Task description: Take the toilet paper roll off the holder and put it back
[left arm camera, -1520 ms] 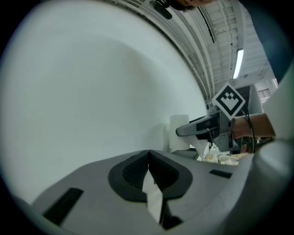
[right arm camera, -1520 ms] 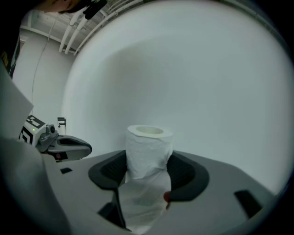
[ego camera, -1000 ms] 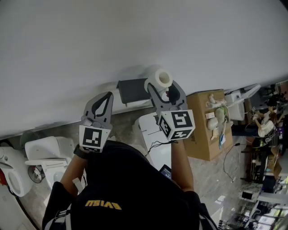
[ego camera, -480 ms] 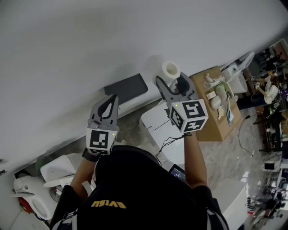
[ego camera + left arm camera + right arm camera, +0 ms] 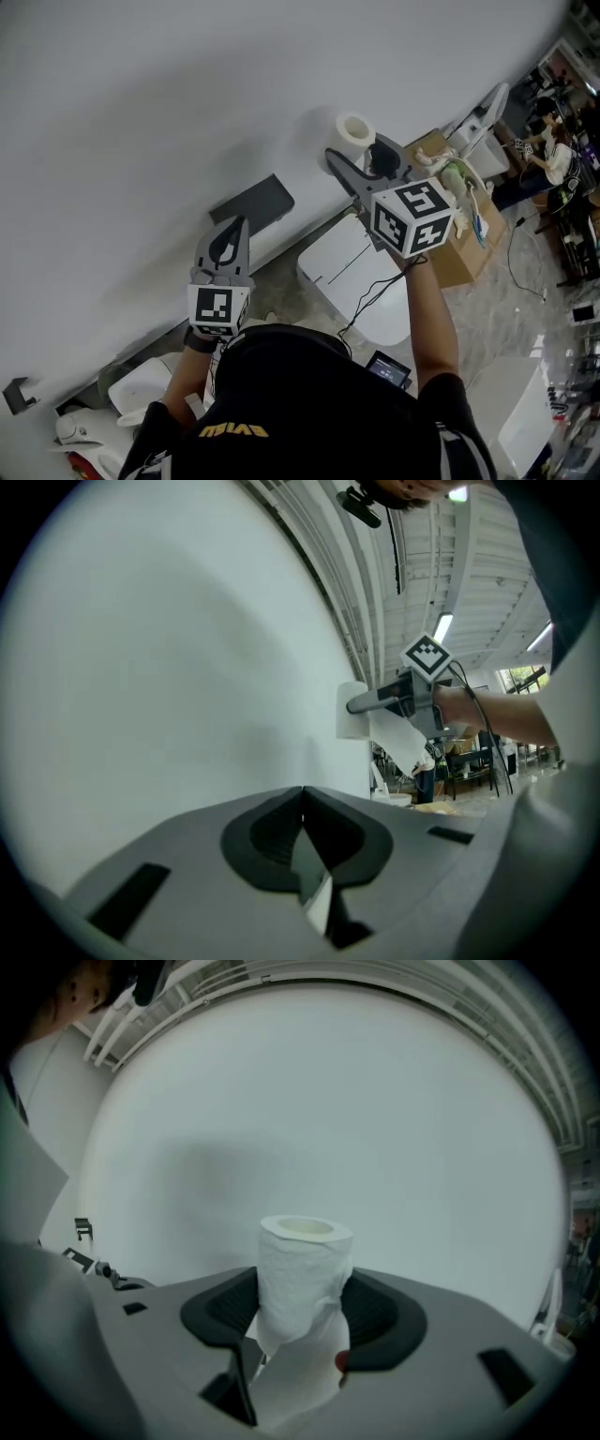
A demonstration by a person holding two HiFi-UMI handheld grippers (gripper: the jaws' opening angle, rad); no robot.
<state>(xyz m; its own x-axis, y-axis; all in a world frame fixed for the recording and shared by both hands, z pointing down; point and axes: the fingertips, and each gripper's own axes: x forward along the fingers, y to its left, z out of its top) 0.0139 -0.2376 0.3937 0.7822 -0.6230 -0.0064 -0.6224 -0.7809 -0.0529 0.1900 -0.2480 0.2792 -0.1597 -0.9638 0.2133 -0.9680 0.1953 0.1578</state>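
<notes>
The right hand-held gripper [image 5: 302,1309] clamps the toilet paper roll [image 5: 302,1265] upright (a loose tail hanging) before the white wall [image 5: 169,84], apart from the grey holder [image 5: 251,200]. The left hand-held gripper [image 5: 302,794], jaws together, holds nothing.

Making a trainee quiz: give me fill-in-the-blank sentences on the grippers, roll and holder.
The right gripper clamps the white toilet paper roll, which stands ___ in its view.
The left gripper, jaws together, holds ___.
The roll is ___ the dark grey wall holder.
Missing: upright; nothing; off.
</notes>
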